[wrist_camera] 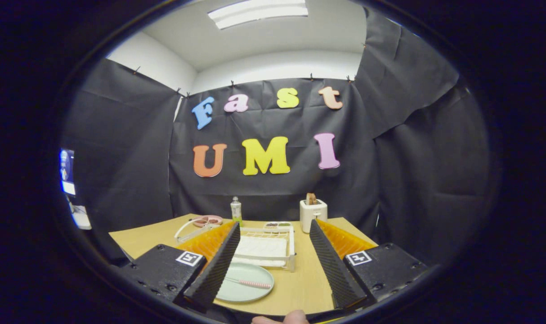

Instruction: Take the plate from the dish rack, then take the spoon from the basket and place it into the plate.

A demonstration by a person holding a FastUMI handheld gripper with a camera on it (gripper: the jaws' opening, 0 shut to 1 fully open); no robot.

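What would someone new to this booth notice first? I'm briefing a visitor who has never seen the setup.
Probably the pale green plate on the wooden table, lying between the open gripper fingers with a spoon resting in it. Just beyond it sits the white dish rack. Farther back stand a white toaster with bread poking out and a small clear bottle.
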